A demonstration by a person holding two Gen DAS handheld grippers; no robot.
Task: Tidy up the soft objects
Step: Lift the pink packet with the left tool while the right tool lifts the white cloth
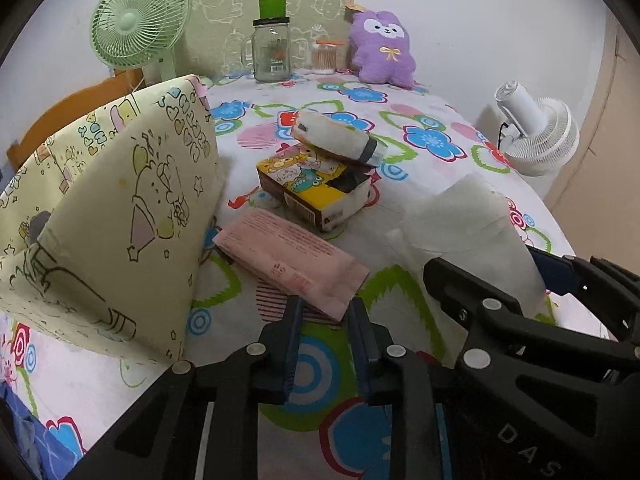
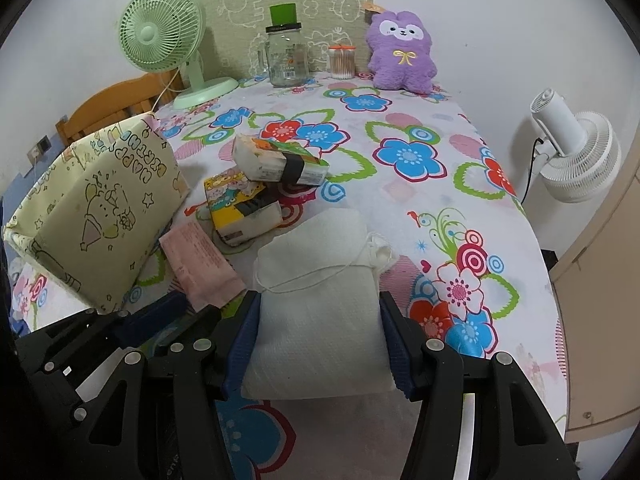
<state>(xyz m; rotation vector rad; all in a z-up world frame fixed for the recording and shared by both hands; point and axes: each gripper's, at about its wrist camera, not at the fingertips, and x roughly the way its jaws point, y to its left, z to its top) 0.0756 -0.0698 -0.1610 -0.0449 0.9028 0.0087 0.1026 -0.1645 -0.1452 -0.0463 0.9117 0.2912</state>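
Note:
A flat pink tissue packet (image 1: pixel 292 260) lies on the flowered tablecloth (image 1: pixel 432 140), and my left gripper (image 1: pixel 326 312) is shut on its near corner. In the right wrist view my right gripper (image 2: pixel 319 304) is shut on a white soft paper pack (image 2: pixel 316 248), with both blue pads against its sides. The same pack (image 1: pixel 472 224) shows at the right of the left wrist view. A yellow cartoon tissue pack (image 1: pixel 316 196) sits mid-table with a white banded packet (image 1: pixel 336 140) lying across it. A purple plush (image 1: pixel 380 48) leans on the back wall.
A tall pale-yellow fabric bin (image 1: pixel 120 220) stands at the left, close to the pink packet. At the back are a green fan (image 1: pixel 136 28), a glass jar (image 1: pixel 272 52) and a cotton-swab tub (image 1: pixel 326 58). A white fan (image 1: pixel 536 132) stands beyond the table's right edge.

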